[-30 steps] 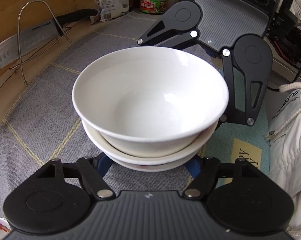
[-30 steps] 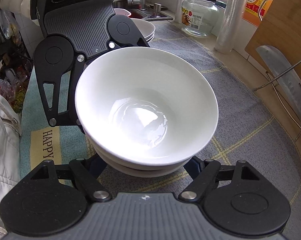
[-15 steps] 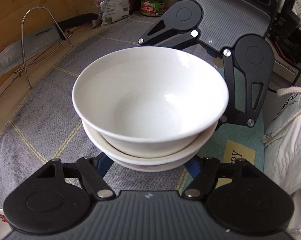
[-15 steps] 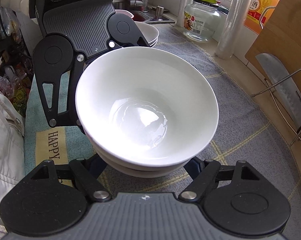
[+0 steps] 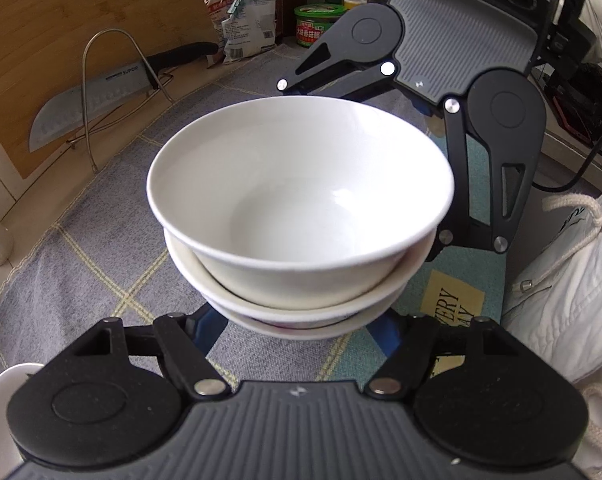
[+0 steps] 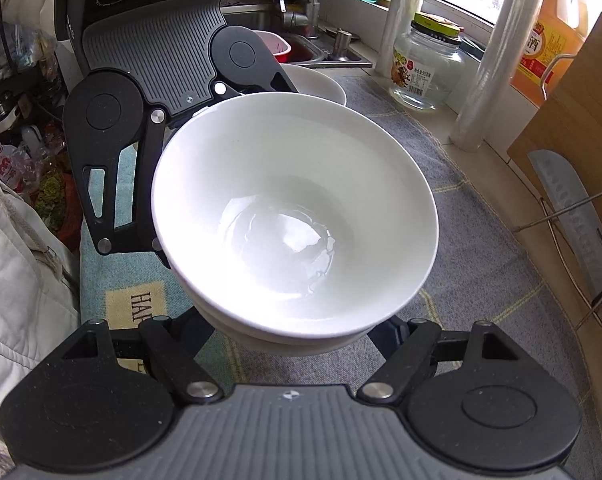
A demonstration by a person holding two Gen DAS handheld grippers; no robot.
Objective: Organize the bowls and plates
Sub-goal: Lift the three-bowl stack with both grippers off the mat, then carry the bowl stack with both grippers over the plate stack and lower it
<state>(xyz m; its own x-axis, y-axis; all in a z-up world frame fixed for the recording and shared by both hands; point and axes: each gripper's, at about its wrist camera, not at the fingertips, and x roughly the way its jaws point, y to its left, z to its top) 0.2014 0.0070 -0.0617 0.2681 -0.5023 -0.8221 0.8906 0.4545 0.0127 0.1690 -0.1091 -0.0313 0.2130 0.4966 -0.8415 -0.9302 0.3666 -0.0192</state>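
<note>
Bowls (image 5: 301, 200), three nested white ones, are sitting above the grey table (image 5: 81, 264) cloth, hiding both pairs of fingertips beneath them. Left gripper (image 5: 301, 320) and right gripper (image 6: 297, 330) are each grasping the stack from opposite sides. More white dishes (image 6: 321, 84) behind are half hidden, uncountable.

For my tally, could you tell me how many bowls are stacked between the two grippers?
3, nested in one stack: the top bowl, a second bowl under it, a third bowl lowest. More may be hidden.
</note>
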